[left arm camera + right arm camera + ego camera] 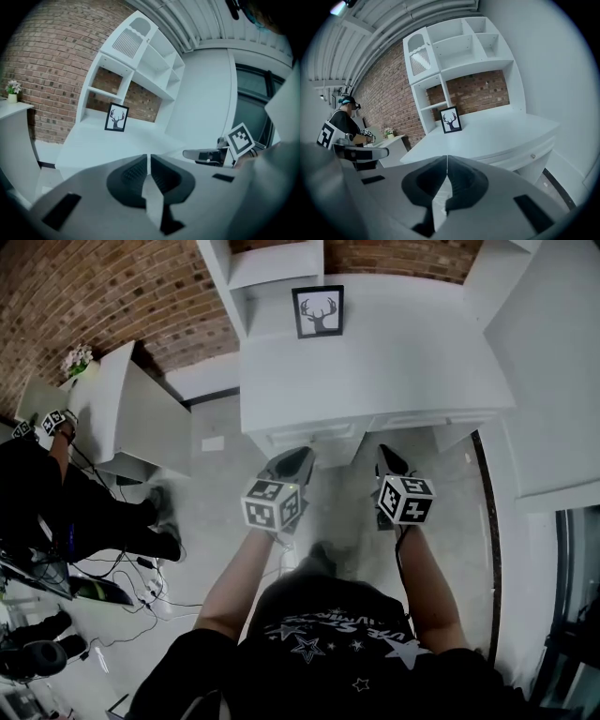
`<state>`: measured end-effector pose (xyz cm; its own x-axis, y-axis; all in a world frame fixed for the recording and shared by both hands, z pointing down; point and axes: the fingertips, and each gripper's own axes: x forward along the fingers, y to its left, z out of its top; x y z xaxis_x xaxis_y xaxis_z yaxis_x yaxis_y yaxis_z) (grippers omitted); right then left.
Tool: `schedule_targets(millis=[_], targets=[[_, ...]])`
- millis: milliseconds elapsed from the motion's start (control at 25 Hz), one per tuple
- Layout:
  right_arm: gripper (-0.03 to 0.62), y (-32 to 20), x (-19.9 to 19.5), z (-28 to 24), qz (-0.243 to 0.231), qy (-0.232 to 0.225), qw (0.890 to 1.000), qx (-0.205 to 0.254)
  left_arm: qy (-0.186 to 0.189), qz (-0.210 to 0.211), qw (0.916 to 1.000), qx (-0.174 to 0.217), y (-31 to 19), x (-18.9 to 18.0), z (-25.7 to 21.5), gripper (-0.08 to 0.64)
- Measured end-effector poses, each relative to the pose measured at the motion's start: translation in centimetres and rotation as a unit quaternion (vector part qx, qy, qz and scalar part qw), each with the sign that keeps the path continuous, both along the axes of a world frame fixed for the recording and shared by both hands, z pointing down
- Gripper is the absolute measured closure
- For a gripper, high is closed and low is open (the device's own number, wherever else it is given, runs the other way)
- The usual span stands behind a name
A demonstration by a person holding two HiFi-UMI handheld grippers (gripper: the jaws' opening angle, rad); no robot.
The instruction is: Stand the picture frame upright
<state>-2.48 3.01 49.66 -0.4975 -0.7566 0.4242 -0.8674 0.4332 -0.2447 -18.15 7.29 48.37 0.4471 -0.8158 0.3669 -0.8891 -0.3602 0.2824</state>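
I hold both tongs clenched and empty, well short of the white desk (403, 362), over the grey floor in front of its drawers. My left gripper (148, 161) has its two jaws pressed together with only a hairline seam between them and nothing caught there. My right gripper (446, 164) shows the same, with its pads meeting edge to edge. The two tongs sit side by side, each carrying its marker cube, pointing toward the desk and tilted a little downward. The picture frame (318, 311) is far from both of them. It stands upright on the far left part of the desktop, black-edged with a deer's head and antlers printed on white. It is just in front of the open lower bay of the white shelf unit (454, 51) that rises along the brick wall (51, 61). The rest of the desktop is bare. Off to the left is a lower white side table with a small pot of flowers (77, 360) on it. Beside that table is another person (340, 126) in dark clothes.
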Motion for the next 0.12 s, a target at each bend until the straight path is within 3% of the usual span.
schedule_targets(millis=[120], targets=[[0.575,1.00,0.82,-0.34,-0.010,0.000,1.000,0.002,0.003,-0.006,1.0000,-0.002,0.84,1.36,-0.14,0.526]])
